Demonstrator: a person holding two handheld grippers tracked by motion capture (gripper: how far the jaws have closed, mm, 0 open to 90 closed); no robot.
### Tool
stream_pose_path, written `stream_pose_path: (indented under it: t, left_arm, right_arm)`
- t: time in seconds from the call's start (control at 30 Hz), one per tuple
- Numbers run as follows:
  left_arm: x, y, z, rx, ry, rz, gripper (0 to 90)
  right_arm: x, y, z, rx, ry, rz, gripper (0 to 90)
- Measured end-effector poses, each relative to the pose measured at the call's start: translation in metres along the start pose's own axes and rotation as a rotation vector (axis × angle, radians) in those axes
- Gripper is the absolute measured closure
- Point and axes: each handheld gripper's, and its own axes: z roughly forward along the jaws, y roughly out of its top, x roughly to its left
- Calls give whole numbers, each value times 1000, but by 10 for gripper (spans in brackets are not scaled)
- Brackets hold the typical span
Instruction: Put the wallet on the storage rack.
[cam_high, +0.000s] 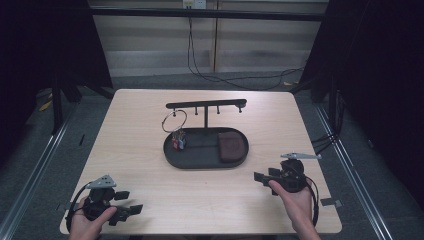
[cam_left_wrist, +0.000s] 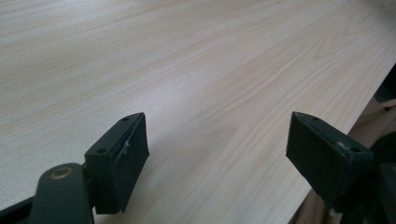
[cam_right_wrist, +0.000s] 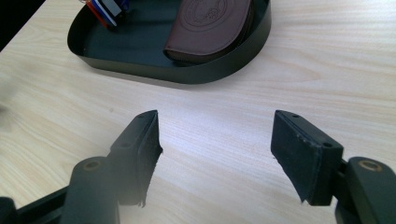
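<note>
The right gripper (cam_high: 264, 179) points at the brown pouch (cam_high: 230, 146) in the black tray (cam_high: 172, 155) – jaws wide, nothing between them. The left gripper (cam_high: 131, 202) sits at seven o'clock of the table (cam_high: 135, 130) – jaws wide too

Pale wood table (cam_high: 150, 200), grey floor (cam_high: 45, 165), dark curtains (cam_high: 390, 75).

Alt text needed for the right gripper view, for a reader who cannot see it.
The right hand-held gripper stands open and empty above a pale wooden table, aimed at a black oval tray. A brown leather pouch lies in the tray, with red, white and blue tags at its far left edge.
</note>
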Motion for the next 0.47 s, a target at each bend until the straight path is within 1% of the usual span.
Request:
stream_pose_path:
  t: [0.03, 0.07, 0.1, 0.13, 0.2, 0.23, 0.3, 0.33, 0.4, 0.47]
  left_arm:
    - [0, 0, -1, -6, -4, -1, 208]
    - [0, 0, -1, -11, -4, -4, 208]
    - [1, 0, -1, -12, -8, -11, 208]
    - [1, 0, -1, -12, -7, -12, 208]
    - [2, -1, -1, -16, -7, -22, 208]
    - [2, -1, -1, -17, -7, -21, 208]
    - [1, 0, -1, -16, -9, -15, 208]
    - [1, 0, -1, -16, -9, -14, 208]
    - [1, 0, -2, -20, -8, -13, 208]
    - [2, 0, -3, -23, -10, -14, 209]
  right_arm:
    - [1, -1, -2, -2, -5, -7, 329]
    - [3, -4, -4, -2, -1, -9, 328]
    - [5, -11, -6, -4, 2, -17, 328]
    - [5, -11, -6, -4, 2, -17, 328]
    - [5, -18, -8, -9, 11, -10, 328]
    - [5, -22, -8, -15, 4, -11, 328]
    - [6, -27, -7, -24, -22, -33, 328]
    - [7, -29, -7, -22, -22, -27, 328]
    - [6, -34, -6, -29, -7, -10, 328]
    - [5, -37, -6, -27, -5, -4, 321]
